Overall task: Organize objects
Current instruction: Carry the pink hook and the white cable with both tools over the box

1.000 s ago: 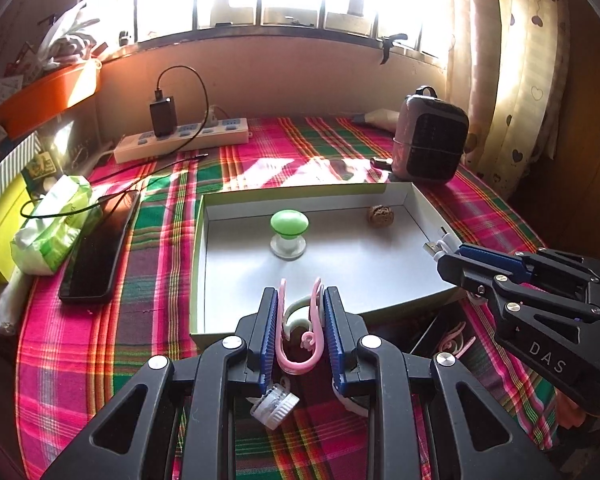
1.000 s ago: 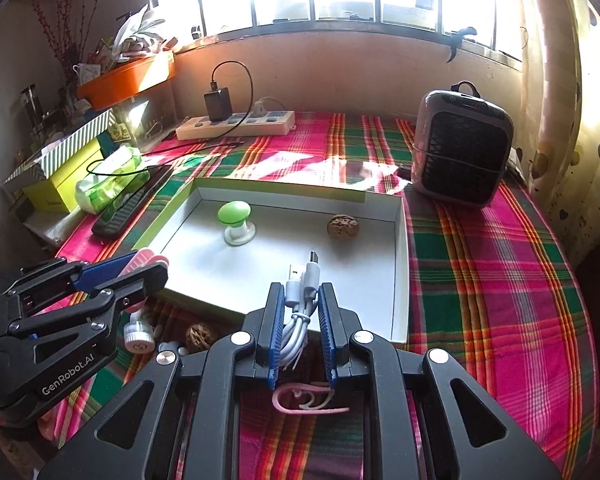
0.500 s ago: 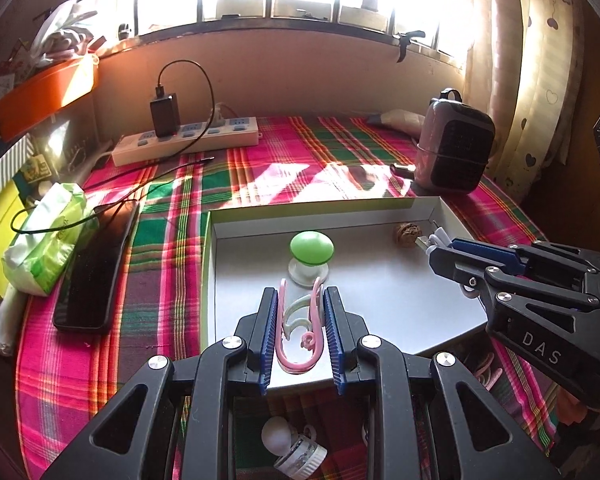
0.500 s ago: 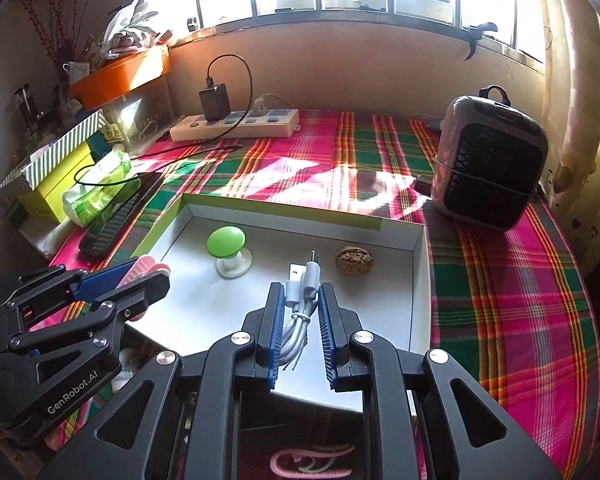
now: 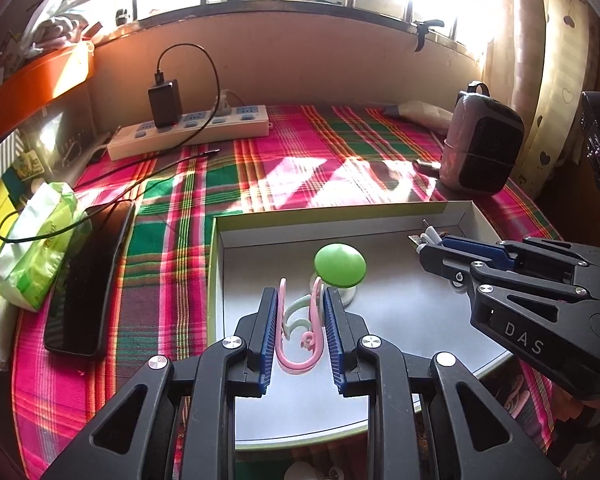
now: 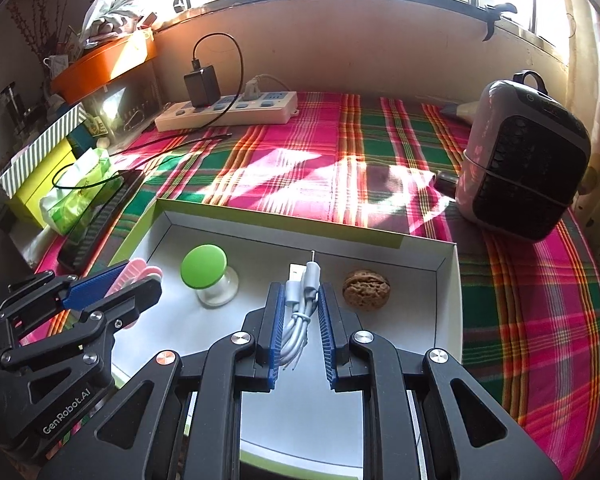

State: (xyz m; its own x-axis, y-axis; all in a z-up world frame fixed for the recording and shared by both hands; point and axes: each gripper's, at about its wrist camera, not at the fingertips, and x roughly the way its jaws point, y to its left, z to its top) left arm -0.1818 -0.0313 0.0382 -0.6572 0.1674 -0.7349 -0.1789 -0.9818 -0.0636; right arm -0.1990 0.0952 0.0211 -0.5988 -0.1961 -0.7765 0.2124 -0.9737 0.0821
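Observation:
My left gripper point(image 5: 299, 300) is shut on a pink clip point(image 5: 298, 344) that has a pale green hook inside it, and hovers over the near part of the open white box point(image 5: 452, 216). In the box stand a green mushroom-shaped piece point(image 5: 340, 264) and a walnut point(image 6: 366, 290). My right gripper point(image 6: 299, 292) is shut on a bundled white USB cable point(image 6: 298, 312) above the box floor, just left of the walnut. Each gripper shows in the other's view: the right gripper point(image 5: 430, 246) at the right, the left gripper point(image 6: 140, 280) at the left.
The box point(image 6: 448, 280) lies on a plaid cloth point(image 5: 300, 160). A power strip point(image 5: 188, 132) with a charger sits at the back, a small heater point(image 5: 484, 148) at the right, a phone point(image 5: 88, 284) and tissue pack point(image 5: 36, 244) at the left. Small items, one a second pink clip point(image 5: 514, 398), lie below the box's near edge.
Both grippers have moved forward from the near side of the box to over its floor, still holding the clip and the cable. The loose items on the cloth slipped below the views.

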